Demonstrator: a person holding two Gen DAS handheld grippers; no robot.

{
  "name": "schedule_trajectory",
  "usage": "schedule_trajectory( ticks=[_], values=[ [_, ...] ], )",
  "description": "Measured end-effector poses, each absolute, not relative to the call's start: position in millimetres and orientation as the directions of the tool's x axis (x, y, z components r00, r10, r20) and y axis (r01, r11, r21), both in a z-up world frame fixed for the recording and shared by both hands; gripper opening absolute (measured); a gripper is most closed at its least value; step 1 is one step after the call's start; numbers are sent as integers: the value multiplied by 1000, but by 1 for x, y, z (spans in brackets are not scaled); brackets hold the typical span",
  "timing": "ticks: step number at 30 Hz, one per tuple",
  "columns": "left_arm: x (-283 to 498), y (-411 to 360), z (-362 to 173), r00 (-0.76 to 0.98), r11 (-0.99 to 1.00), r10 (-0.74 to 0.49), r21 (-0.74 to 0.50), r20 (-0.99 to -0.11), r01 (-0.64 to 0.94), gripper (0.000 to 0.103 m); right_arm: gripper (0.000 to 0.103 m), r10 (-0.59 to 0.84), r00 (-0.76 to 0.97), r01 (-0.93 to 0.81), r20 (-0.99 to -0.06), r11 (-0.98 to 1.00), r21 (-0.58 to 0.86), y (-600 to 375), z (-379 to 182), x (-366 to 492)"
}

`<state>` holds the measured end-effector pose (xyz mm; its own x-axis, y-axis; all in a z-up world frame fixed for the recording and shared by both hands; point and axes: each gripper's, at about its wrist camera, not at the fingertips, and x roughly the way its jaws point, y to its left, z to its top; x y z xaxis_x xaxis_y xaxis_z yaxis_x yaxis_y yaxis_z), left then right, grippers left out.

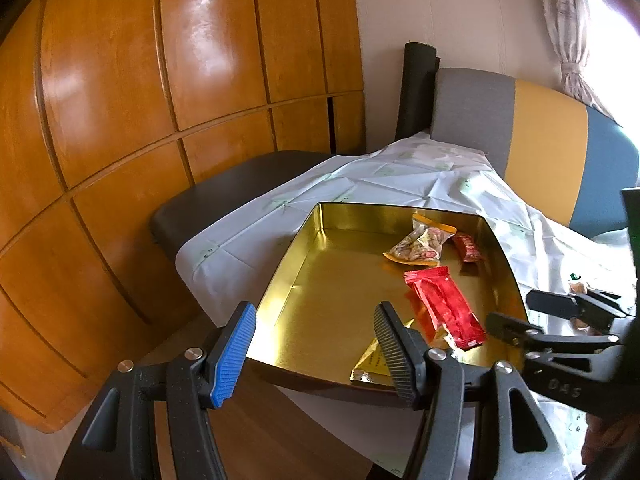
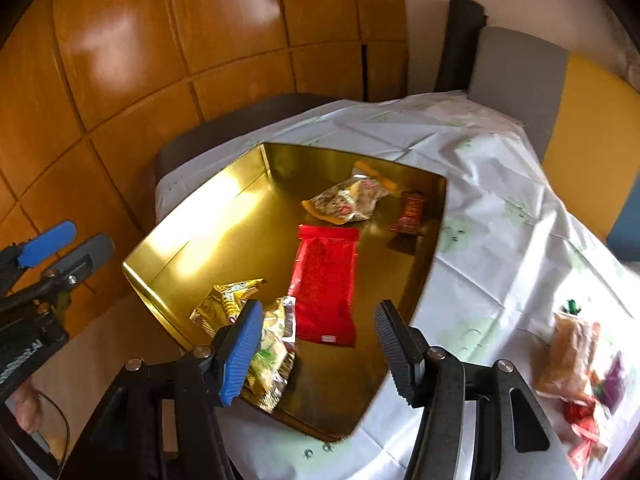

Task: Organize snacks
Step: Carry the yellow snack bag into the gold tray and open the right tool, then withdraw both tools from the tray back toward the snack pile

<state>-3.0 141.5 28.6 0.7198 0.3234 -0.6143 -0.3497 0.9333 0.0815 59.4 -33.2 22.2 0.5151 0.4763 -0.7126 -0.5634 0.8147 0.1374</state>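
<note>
- Gold metal forms the shallow tin [image 2: 224,216] that sits on a white patterned cloth [image 2: 492,216] covering the worktop, with wooden cabinet panels [image 1: 120,92] behind it.
- A long red packet [image 2: 326,284] lies flat near the middle of the tin floor.
- Toward the far side, a clear nut bag with orange ends [image 2: 352,198] rests beside a small dark red packet [image 2: 409,214] by the right wall.
- At the near side, a yellow packet [image 2: 226,300] lies next to a crinkled gold-and-green packet [image 2: 272,356], which reaches to the near rim.
- Outside the tin, on the cloth to the right, a loose pile of snacks [image 2: 576,372] waits, among them a pale orange bag and red wrappers.
- The right gripper [image 2: 316,350] hangs over the near end of the tin, jaws apart and holding nothing; the gold-and-green packet lies just beside its blue pad.
- The left gripper [image 1: 316,354] hovers at the tin's near left edge, jaws spread wide and empty.
- An upholstered chair back [image 1: 540,136] in grey, yellow and blue stands beyond the worktop.
</note>
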Motion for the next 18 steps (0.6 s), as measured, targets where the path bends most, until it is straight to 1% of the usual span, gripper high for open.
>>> schedule_trajectory(
  ticks=[9,18],
  values=[
    [-5,129,32,730,946,301,92,-614,-312,62,66,415,605,-487,-680,868,97,-79,34,41],
    [-2,111,30,733,959,272,113,-623,-259,62,69,325,645,-395,-692,916,63,-137,29,32]
  ],
)
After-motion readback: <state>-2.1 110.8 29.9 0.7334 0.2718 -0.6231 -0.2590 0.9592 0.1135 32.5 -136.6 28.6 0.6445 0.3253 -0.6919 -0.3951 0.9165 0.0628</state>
